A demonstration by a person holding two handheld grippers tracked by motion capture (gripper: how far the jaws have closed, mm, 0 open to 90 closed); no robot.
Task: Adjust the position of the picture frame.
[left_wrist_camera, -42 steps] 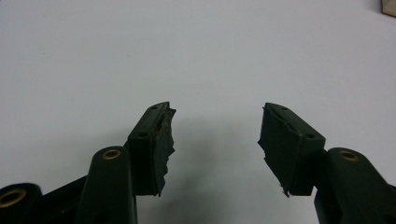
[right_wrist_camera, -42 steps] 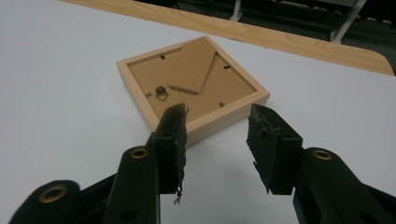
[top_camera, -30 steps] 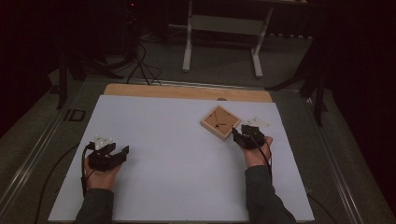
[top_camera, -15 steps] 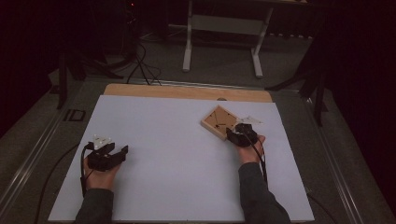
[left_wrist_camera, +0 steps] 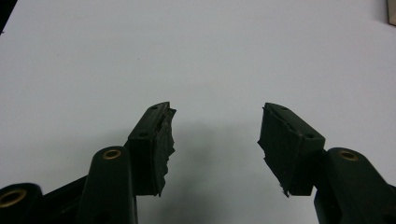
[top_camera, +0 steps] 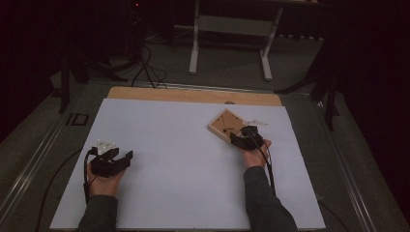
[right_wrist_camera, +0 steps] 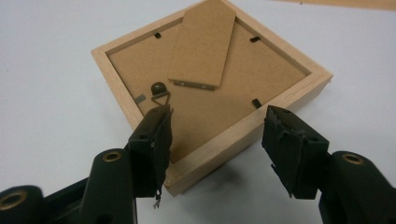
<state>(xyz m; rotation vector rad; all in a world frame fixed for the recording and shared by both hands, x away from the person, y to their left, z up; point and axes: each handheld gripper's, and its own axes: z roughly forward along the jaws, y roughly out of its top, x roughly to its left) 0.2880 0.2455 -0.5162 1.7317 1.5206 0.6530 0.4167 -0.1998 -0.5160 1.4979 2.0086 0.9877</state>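
A small wooden picture frame [top_camera: 223,123] lies face down on the white table sheet [top_camera: 183,159], right of centre. Its brown backing board, stand flap and metal hanger [right_wrist_camera: 159,91] face up. My right gripper [top_camera: 241,138] hovers at the frame's near corner [right_wrist_camera: 219,149], open. Its jaws have just been opening, and the frame's near rail lies between them with neither pad pressing on it. One pad [right_wrist_camera: 156,140] is over the backing near the hanger, the other outside the rail. My left gripper [top_camera: 116,162] rests at the left, open with nothing in it [left_wrist_camera: 215,135].
A wooden strip [top_camera: 193,95] borders the sheet's far edge. A small pale flat shape [top_camera: 256,122] shows just right of the frame. Beyond the table stand a white stand [top_camera: 229,29] and floor cables [top_camera: 145,67]. Bare sheet lies between my hands.
My right hand has moved left and forward onto the frame's near corner, and its jaws now stand wider apart. The left hand has kept still.
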